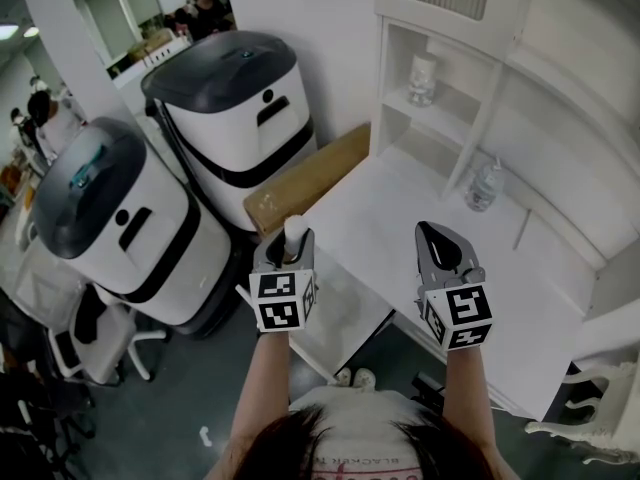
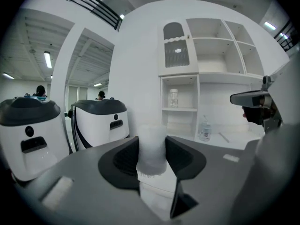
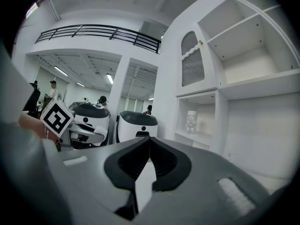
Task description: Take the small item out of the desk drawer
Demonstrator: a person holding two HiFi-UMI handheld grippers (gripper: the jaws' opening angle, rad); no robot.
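The left tongs [image 1: 287, 257] pinch the small item [image 2: 152, 146], a short white cylinder that stands upright between the two pads. It is held in the air near the left edge of the white worktop [image 1: 400, 233]. The right tongs [image 3: 149, 142] are pressed together with nothing in them, and hover over the worktop. In the lower shelf compartment [image 1: 398, 118] at the back stands one clear jar [image 1: 424, 78]. A clear bottle [image 1: 483, 184] stands on the worktop near the back wall. Two large white units [image 1: 240, 128] with closed dark tops stand on the floor at the left; what is inside them I cannot tell.
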